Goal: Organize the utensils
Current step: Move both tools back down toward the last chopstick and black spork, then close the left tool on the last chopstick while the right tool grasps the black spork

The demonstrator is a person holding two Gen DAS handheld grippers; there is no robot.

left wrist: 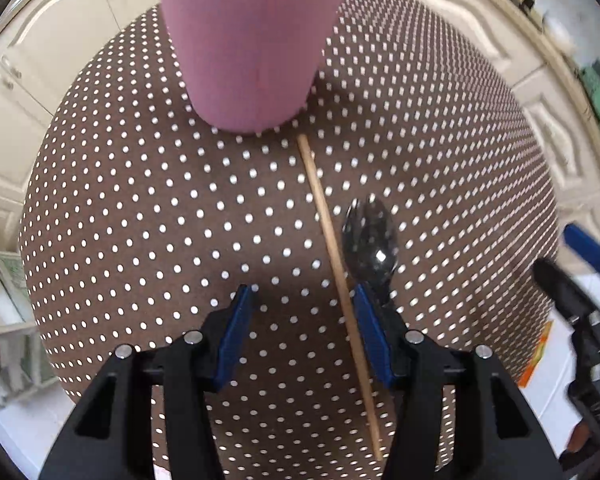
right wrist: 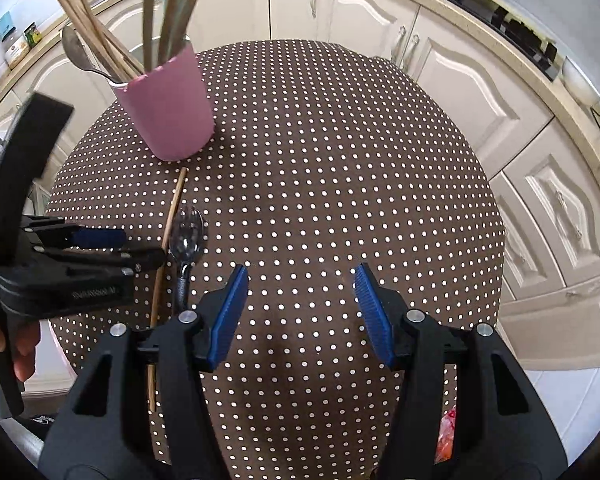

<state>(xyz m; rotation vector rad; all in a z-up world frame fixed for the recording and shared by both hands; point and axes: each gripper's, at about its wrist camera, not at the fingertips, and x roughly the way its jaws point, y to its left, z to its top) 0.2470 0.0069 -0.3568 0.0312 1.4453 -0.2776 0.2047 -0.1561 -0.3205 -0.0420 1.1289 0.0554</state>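
The left gripper point(left wrist: 302, 300) holds its blue-padded fingers point(left wrist: 236, 332) wide and empty, straddling the thin wooden stick point(left wrist: 332, 256) beside the black spork point(left wrist: 368, 240), likely to lift one. The right gripper point(right wrist: 300, 280) gapes idle over the dotted brown table point(right wrist: 340, 160). The pink cup point(right wrist: 168, 108) stands near, already holding utensils.

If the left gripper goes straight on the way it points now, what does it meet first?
Most likely the bare polka-dot tablecloth: the left gripper points steeply down with open jaws. The wooden chopstick passes just inside its right-hand finger, so it may touch that too; depth is unclear.
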